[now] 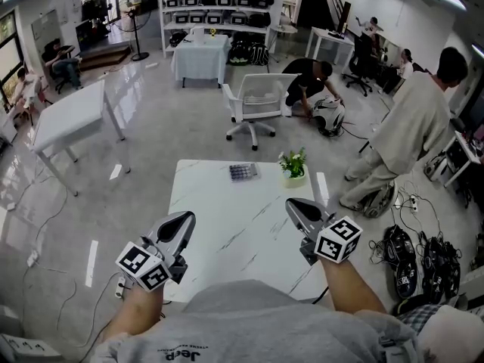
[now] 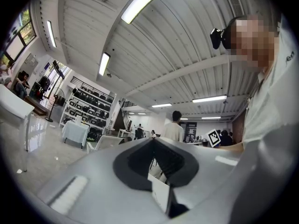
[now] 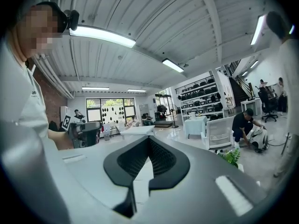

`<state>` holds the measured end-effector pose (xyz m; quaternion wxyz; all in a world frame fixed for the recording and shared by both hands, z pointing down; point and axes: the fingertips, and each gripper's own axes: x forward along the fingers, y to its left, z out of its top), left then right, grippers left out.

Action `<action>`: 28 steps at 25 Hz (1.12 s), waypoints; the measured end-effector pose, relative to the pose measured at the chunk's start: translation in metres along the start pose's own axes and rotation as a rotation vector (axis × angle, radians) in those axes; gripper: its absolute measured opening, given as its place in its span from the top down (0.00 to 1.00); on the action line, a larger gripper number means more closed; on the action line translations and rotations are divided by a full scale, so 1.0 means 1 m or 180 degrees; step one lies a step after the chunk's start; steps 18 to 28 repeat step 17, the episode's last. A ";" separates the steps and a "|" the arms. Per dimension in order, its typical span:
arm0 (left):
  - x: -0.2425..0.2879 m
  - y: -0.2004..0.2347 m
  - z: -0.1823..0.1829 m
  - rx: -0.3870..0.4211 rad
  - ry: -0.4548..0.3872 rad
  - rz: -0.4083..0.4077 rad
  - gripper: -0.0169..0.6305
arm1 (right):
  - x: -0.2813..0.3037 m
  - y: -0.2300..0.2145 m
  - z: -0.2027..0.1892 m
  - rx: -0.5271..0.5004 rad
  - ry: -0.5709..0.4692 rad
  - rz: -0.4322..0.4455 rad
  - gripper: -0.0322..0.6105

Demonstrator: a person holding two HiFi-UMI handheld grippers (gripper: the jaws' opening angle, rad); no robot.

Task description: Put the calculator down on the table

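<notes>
The calculator, a small grey slab with a grid of dark keys, lies flat on the white marbled bench at its far edge, just beside a potted plant and well apart from both tongs. Only the head view shows it. The gripper views show the left tongs and right tongs clenched on nothing. Upside-down print on the grey shirt seems to read "Jeep".
</notes>
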<state>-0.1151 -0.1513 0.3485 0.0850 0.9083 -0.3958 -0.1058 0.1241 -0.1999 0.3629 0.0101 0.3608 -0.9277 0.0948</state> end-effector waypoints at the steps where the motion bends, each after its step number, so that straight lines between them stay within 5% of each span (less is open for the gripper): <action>1: 0.000 -0.001 0.000 0.0002 0.0002 0.0001 0.88 | -0.001 0.000 0.000 0.0003 0.0003 -0.0001 0.95; 28: 0.003 0.001 -0.011 -0.0044 0.0009 -0.0025 0.88 | 0.001 -0.005 -0.005 -0.0040 0.0061 0.0019 0.95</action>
